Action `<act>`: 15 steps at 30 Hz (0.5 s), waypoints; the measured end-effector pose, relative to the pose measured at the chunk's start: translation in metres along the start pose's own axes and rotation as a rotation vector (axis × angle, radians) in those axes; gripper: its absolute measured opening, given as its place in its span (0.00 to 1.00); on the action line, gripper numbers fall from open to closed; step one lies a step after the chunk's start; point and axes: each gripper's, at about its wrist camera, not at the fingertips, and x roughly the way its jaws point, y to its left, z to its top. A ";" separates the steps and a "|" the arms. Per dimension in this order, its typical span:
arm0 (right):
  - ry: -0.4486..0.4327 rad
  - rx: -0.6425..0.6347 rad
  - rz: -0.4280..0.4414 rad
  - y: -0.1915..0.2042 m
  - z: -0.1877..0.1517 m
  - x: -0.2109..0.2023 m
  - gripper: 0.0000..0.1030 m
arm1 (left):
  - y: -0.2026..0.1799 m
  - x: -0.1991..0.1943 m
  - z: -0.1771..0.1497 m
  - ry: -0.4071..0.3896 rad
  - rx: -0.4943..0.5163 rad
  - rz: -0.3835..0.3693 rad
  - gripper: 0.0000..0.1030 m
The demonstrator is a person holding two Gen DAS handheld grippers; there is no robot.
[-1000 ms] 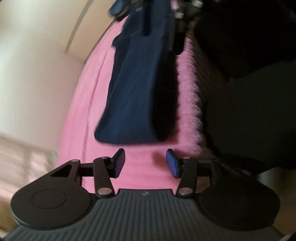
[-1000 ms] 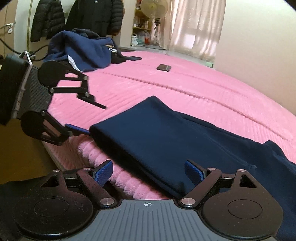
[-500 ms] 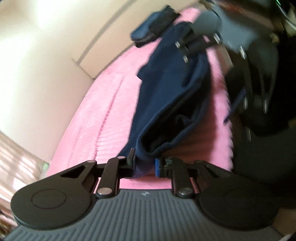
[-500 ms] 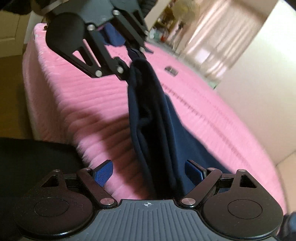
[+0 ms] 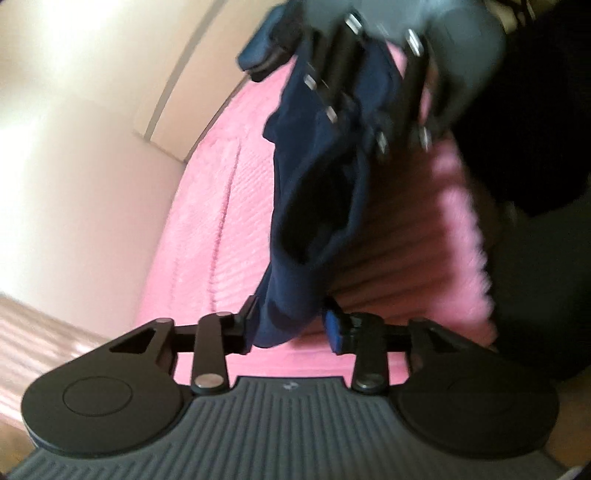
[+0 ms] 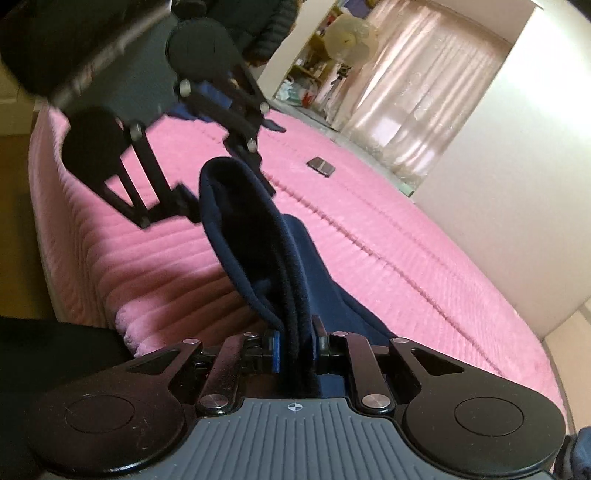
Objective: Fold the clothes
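Note:
A navy garment (image 5: 314,184) lies lengthwise on the pink bed cover (image 5: 221,221), with both of its ends raised. In the left wrist view one end hangs between the fingers of my left gripper (image 5: 291,326). Those jaws are opening, and the blue right pad (image 5: 334,328) stands just clear of the cloth. In the right wrist view my right gripper (image 6: 295,343) is closing, its pads pressed on the garment's (image 6: 258,240) thick folded edge. The left gripper (image 6: 229,192) shows there around the far raised end. The right gripper (image 5: 369,110) is a blur at the top of the left wrist view.
The pink bed cover (image 6: 406,240) runs to a wall on the right. A small dark flat object (image 6: 321,166) lies on it. More navy clothes (image 5: 262,48) are heaped at the bed's far end. A fan (image 6: 347,37), curtains (image 6: 424,92) and hanging jackets (image 6: 273,33) stand behind.
My right gripper went from wide open to pinching the garment's edge and rolled. My left gripper shut on the other end, lifted it, and its jaws have now widened again.

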 end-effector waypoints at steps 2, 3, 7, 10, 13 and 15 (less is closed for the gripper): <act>-0.007 -0.005 -0.005 -0.001 0.001 -0.006 0.13 | -0.002 0.011 0.003 -0.014 0.058 0.016 0.34; -0.009 -0.006 -0.007 -0.001 0.001 -0.008 0.13 | -0.002 0.015 0.006 -0.025 0.077 0.013 0.34; -0.012 0.000 -0.015 0.003 -0.010 -0.017 0.14 | 0.002 0.021 0.011 -0.028 0.113 -0.030 0.17; 0.010 -0.058 -0.058 0.014 -0.026 -0.020 0.44 | 0.007 0.016 0.011 -0.019 0.062 -0.038 0.14; 0.061 -0.107 -0.112 0.021 -0.048 -0.015 0.67 | 0.012 0.007 0.010 0.003 -0.013 -0.032 0.14; 0.099 -0.129 -0.140 0.022 -0.059 -0.009 0.67 | 0.016 0.001 0.011 0.019 -0.068 -0.029 0.14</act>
